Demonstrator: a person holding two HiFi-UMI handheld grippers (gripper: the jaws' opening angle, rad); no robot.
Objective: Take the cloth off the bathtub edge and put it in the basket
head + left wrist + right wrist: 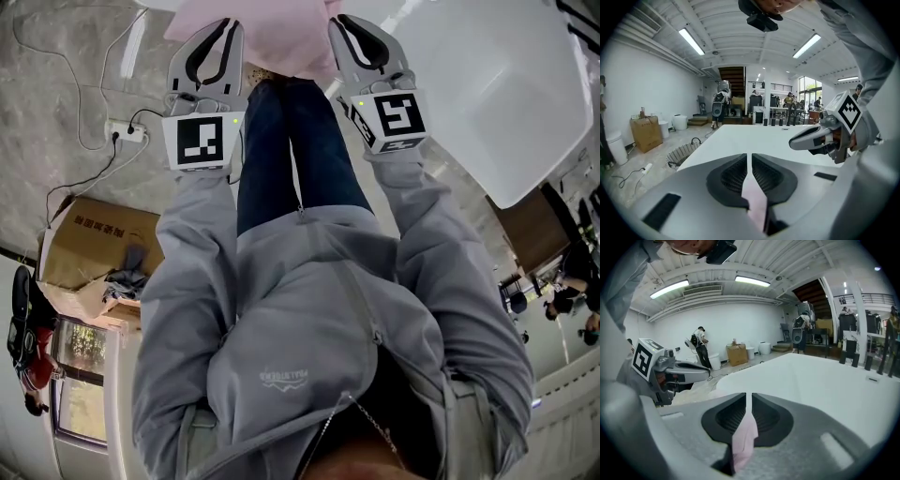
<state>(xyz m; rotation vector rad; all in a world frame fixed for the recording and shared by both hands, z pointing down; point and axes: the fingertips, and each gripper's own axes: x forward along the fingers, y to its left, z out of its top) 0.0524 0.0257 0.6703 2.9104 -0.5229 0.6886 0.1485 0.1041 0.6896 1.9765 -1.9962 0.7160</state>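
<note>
A pink cloth (272, 33) hangs stretched between my two grippers at the top of the head view, over the person's legs. My left gripper (220, 26) is shut on its left part, and a pink fold (757, 201) shows pinched between its pads. My right gripper (344, 24) is shut on the right part, with cloth (744, 439) hanging from its closed jaws. The white bathtub (487, 94) lies to the right of both grippers. A wire basket (683, 153) stands on the floor by the tub's left side, seen only in the left gripper view.
A cardboard box (89, 239) and a power strip (127, 131) with cables lie on the floor at left. People stand far back in the room (719, 105). The tub's wide white surface (811, 380) fills the ground ahead of both grippers.
</note>
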